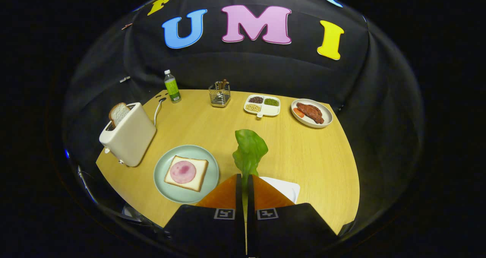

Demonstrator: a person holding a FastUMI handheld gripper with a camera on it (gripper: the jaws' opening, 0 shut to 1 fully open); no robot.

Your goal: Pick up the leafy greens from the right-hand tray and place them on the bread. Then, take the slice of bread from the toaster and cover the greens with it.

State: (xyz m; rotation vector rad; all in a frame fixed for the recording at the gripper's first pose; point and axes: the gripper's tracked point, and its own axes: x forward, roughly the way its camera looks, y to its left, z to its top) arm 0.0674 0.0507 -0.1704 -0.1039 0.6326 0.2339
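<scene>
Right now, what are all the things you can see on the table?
Greens: one, green, pinched between the fingers, held up above the table.
Plate: one, pale green, just ahead of the fingers to their left.
Bread: one slice on that plate, with a pink round of ham on top.
Toaster: one, cream, left of the plate, a bread slice sticking out of it.
Tray: one, white, under the right finger.
Bottle: one, green label, at the far edge.
Wire holder: one, metal, right of the bottle.
Divided dish: one, white, holding grains.
Meat plate: one, white, far right.
Table: one, wooden.
Gripper: one, shut on the greens.
</scene>
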